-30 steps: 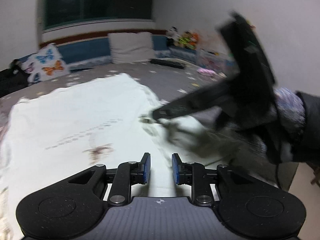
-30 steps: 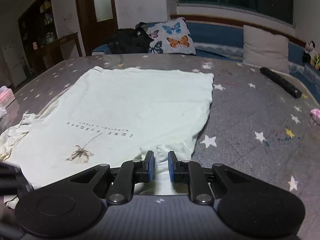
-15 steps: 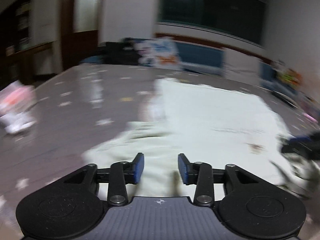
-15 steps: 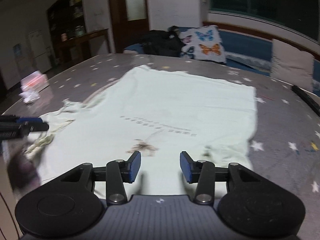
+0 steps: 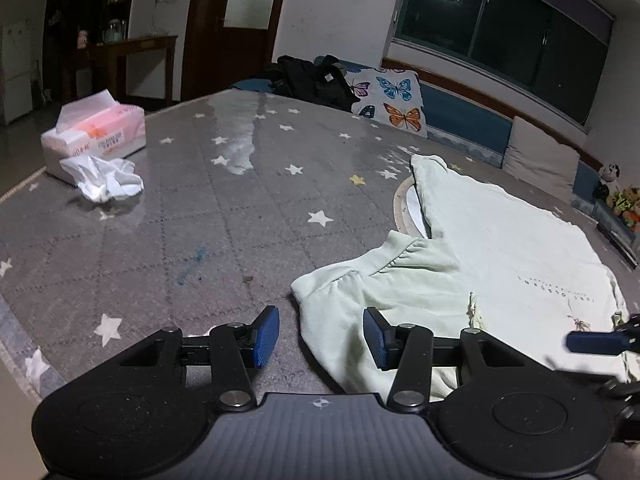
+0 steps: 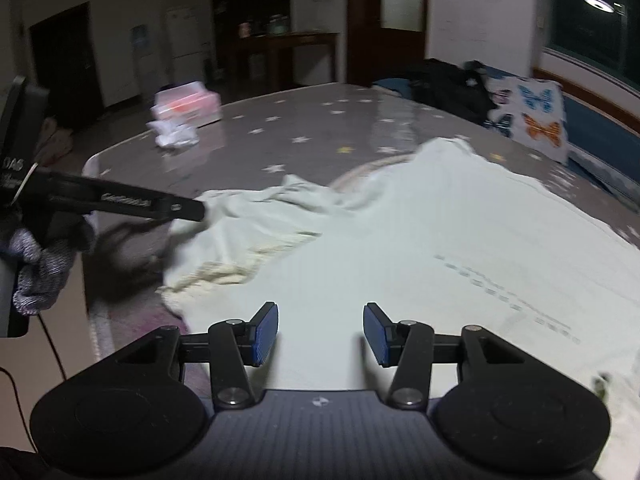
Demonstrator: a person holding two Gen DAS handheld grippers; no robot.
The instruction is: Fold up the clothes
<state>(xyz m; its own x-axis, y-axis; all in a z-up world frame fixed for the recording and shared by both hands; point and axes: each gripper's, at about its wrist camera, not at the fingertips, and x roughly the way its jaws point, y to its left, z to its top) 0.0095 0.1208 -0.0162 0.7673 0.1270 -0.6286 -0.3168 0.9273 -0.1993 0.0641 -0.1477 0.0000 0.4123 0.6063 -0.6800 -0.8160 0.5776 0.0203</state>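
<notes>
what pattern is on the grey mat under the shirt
Small stars, mostly white with a few yellow, scattered over the grey mat; the left wrist view shows them best.

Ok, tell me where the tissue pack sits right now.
The tissue pack lies far left in the left wrist view, near the star-patterned mat's edge, with a crumpled tissue just in front, well apart from the shirt.

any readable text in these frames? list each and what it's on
T-shirt: a dotted line of print, too small to read.
Tissue pack: red lettering on the front, too blurred to read.
Left gripper: white lettering along its finger arm, too blurred to read.
Nothing else bears legible text.
</notes>
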